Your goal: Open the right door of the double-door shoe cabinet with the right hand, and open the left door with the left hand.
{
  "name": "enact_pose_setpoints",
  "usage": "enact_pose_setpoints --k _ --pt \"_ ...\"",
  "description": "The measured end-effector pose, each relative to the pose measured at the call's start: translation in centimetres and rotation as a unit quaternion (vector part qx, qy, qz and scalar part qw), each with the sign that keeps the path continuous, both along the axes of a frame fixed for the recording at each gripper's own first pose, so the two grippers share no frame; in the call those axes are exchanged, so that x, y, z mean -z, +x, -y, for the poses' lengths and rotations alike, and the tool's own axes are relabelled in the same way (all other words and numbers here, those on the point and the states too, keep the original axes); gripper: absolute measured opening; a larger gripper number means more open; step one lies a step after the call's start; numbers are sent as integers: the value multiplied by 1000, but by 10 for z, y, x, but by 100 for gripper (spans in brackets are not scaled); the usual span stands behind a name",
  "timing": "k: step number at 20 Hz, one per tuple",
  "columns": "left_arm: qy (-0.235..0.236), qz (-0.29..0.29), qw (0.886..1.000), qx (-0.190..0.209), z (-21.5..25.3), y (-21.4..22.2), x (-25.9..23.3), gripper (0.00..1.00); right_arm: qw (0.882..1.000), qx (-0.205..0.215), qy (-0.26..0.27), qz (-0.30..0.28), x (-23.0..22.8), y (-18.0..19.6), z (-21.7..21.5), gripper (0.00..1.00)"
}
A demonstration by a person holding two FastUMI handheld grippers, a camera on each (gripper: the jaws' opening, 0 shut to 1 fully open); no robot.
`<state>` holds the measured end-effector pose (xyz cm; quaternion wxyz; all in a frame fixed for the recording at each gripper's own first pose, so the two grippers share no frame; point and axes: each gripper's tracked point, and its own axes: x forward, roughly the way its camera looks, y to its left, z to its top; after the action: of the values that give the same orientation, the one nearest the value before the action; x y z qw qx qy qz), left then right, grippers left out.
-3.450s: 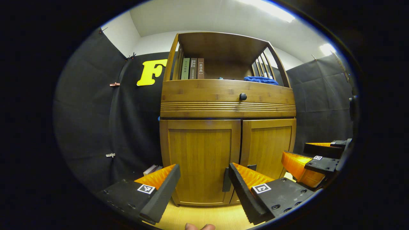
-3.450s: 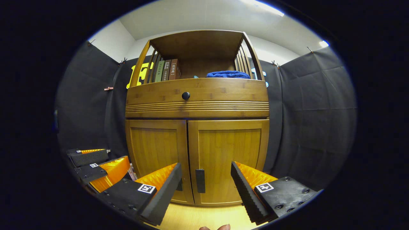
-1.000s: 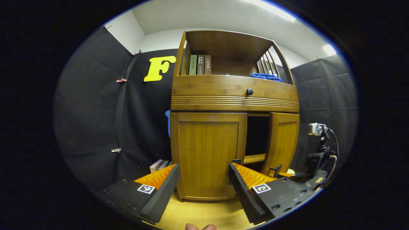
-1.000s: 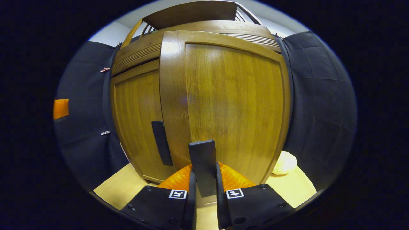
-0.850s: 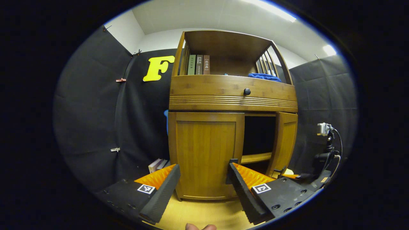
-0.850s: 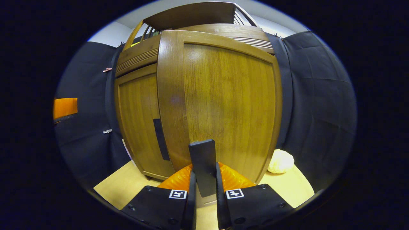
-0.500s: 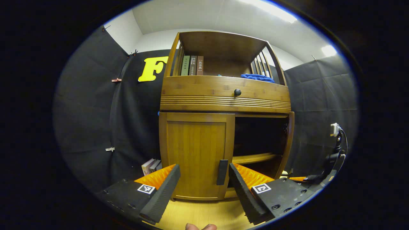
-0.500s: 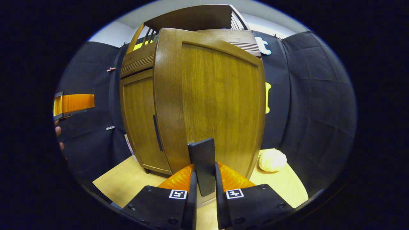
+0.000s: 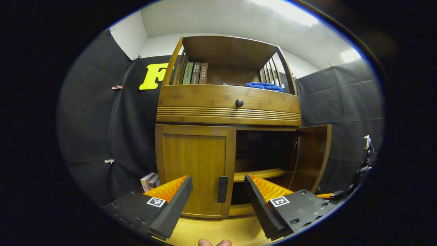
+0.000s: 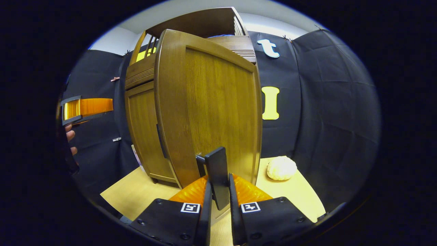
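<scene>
Both right claw (image 10: 217,201) fingers pinch right door handle (image 10: 217,176)

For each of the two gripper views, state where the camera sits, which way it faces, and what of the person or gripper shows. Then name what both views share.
Left gripper view: rides on the open left gripper, facing the cabinet front, left door shut; a fingertip shows below.
Right gripper view: rides on the right gripper, shut on the right door's handle, facing that open door's outer face; the person's other hand shows far left.
Shared: the shoe cabinet, both doors.
</scene>
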<state>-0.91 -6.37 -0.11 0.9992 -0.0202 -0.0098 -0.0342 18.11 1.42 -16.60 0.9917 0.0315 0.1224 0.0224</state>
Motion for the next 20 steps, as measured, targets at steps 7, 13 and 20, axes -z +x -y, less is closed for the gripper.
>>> enact_pose_setpoints --k 7,13,20 --pt "6 -2 1000 9 33 5 -2 95 1000 26 3 2 -8 -14 18 18" --pt "4 -8 1000 18 59 16 0 93 999 35 12 0 -16 -27 31 18" --pt "-10 -12 1000 22 67 35 9 95 999 51 12 2 -11 -12 45 6"
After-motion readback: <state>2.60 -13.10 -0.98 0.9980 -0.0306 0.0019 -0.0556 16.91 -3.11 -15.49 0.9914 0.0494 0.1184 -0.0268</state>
